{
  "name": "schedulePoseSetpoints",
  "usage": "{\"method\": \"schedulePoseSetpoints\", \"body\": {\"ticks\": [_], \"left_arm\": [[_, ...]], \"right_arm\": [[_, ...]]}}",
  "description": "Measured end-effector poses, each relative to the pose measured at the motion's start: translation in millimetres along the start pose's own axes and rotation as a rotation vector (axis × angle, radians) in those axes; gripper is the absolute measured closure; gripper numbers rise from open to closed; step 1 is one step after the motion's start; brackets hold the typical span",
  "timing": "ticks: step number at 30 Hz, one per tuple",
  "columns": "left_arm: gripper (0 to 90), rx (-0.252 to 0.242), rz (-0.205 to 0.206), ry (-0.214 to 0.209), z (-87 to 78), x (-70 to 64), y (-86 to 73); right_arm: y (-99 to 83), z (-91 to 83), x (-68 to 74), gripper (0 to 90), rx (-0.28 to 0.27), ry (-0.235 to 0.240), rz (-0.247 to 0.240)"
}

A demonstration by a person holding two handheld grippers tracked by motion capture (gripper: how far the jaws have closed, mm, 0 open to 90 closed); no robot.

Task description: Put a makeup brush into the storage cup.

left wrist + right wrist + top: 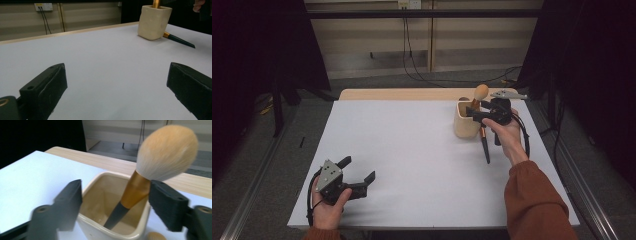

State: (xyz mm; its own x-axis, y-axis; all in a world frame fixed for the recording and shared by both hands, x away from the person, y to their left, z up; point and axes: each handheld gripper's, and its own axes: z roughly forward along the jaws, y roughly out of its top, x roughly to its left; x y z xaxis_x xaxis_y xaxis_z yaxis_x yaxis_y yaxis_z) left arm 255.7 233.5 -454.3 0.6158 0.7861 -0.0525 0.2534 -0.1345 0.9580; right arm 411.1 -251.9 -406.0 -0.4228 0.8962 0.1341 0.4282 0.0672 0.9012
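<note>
A cream cup stands at the far right of the white table top. A make-up brush with a tan head and gold ferrule stands tilted inside the cup. My right gripper hovers over the cup's rim, open, its jaws on either side of the brush, whose ferrule lies close to the right-hand jaw. In the high view this right gripper sits just right of the cup. A second brush with a dark handle lies on the table beside the cup. My left gripper rests open near the front left, nothing between its jaws.
The left gripper view looks across bare white table towards the cup and the lying brush. A wooden strip edges the table's far side. Cables hang from a wall socket beyond it.
</note>
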Motion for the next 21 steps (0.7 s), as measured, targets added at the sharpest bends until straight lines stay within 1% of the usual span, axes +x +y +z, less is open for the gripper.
{"method": "schedulePoseSetpoints", "body": {"ticks": [1,3,5,7,9,10,12,14,19,21], "left_arm": [[2.9,-0.001,0.000,0.001,-0.1,0.0,0.1],[2.9,0.001,0.000,0.003,-0.1,0.2,-0.2],[2.9,0.000,0.000,0.004,-0.1,0.3,-0.1],[2.9,-0.004,-0.006,-0.001,-0.4,0.1,0.0],[2.9,-0.006,-0.009,-0.005,-0.5,0.0,0.1],[2.9,-0.006,-0.007,-0.003,-0.5,-0.1,0.1],[2.9,-0.007,-0.012,-0.005,-0.6,0.1,0.1],[2.9,-0.010,-0.014,-0.003,-1.1,0.2,0.2],[2.8,-0.011,-0.013,0.000,-1.5,1.1,0.1],[2.9,-0.012,-0.015,0.002,-1.7,0.8,0.2]], "right_arm": [[-0.6,-0.6,-0.6,23.4,-0.002,0.003,0.000],[-1.6,-2.5,-1.1,18.5,-0.012,0.000,0.002],[-2.8,-4.9,-0.8,16.9,-0.026,0.006,0.002],[-3.4,-7.1,0.0,10.2,-0.031,0.010,-0.006],[-3.4,-9.8,1.2,6.8,-0.042,0.005,-0.013],[-3.4,-11.3,1.8,6.2,-0.053,0.008,-0.013],[-4.2,-14.3,3.3,3.6,-0.078,0.018,-0.039],[-5.2,-15.9,3.8,0.6,-0.080,0.034,-0.035],[-10.8,-21.1,3.4,0.9,-0.082,0.049,-0.031],[-13.0,-24.0,4.0,1.0,-0.093,0.045,-0.028]]}}
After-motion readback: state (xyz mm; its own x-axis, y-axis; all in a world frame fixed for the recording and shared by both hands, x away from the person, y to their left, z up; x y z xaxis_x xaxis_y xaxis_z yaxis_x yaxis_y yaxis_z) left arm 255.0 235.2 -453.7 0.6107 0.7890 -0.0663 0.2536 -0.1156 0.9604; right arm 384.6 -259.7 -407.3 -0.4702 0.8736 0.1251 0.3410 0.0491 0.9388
